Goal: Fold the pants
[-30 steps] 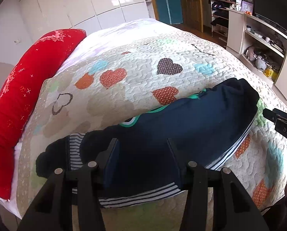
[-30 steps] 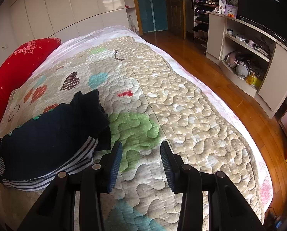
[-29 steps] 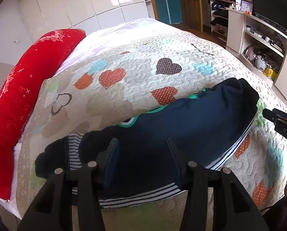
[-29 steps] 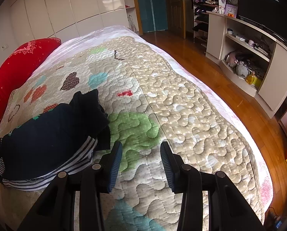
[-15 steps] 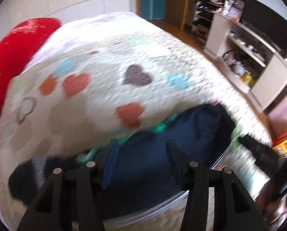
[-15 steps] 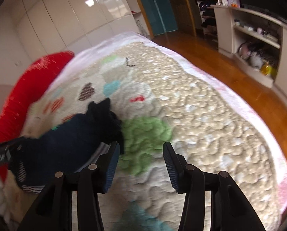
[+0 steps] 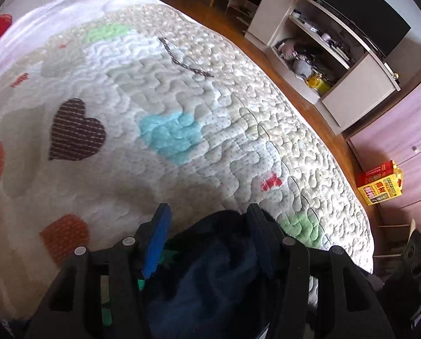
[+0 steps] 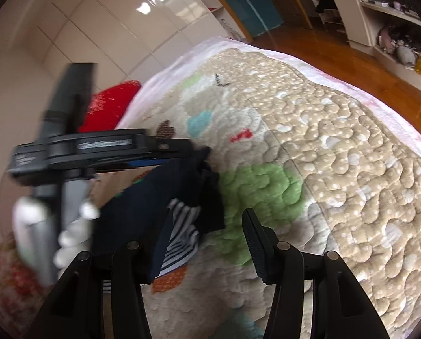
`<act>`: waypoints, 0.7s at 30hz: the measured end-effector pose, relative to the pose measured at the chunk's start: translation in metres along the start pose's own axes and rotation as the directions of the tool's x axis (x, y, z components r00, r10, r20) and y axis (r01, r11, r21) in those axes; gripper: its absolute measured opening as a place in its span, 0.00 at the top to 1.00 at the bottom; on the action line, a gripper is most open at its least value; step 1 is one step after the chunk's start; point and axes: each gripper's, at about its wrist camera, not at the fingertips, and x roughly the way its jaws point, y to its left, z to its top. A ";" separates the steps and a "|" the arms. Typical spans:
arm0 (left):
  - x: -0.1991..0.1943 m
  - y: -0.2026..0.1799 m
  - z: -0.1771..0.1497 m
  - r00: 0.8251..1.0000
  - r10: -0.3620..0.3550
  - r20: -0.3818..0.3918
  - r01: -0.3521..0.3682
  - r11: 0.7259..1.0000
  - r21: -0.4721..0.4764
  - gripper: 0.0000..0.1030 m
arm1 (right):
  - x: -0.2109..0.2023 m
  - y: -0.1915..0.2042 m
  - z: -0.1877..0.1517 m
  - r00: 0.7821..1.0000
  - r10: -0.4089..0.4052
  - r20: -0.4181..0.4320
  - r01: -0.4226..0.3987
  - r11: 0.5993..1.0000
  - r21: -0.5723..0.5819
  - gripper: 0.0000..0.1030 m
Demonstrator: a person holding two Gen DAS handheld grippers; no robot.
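On the bed (image 8: 337, 147), the pants (image 8: 165, 195) lie bunched by the green patch. Left gripper (image 7: 207, 216) straddles their far end, jaws just opening, not yet pinching. Right gripper (image 8: 207, 223) gapes beside the striped waistband, empty. Looks like a fold starting; next, clamp that end.

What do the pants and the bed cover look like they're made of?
Pants: dark navy soft knit, probably cotton jersey; matte, limp folds, with a striped ribbed band. Bed cover: quilted cotton-like fabric; puffy wavy stitching, stitched-on heart patches, matte. The exact fibre of either is not discernible.
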 end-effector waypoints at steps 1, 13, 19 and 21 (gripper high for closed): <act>0.001 -0.001 0.001 1.000 -0.006 -0.006 0.006 1.000 0.006 0.47 | 0.000 0.001 -0.001 1.000 0.012 0.000 -0.012 1.000 -0.001 0.41; 0.025 -0.024 0.001 0.995 0.028 -0.092 -0.020 0.996 0.091 0.54 | 0.035 0.020 -0.007 0.994 -0.109 0.003 0.109 0.993 -0.034 0.41; -0.009 -0.020 -0.009 0.999 -0.040 -0.027 0.041 0.998 0.055 0.86 | 0.032 0.037 -0.001 0.997 -0.071 0.014 0.071 0.994 -0.082 0.83; -0.033 -0.011 -0.016 0.998 -0.067 0.021 0.067 0.998 0.018 0.86 | 0.024 0.052 0.002 0.998 -0.053 0.025 0.056 0.992 -0.115 0.83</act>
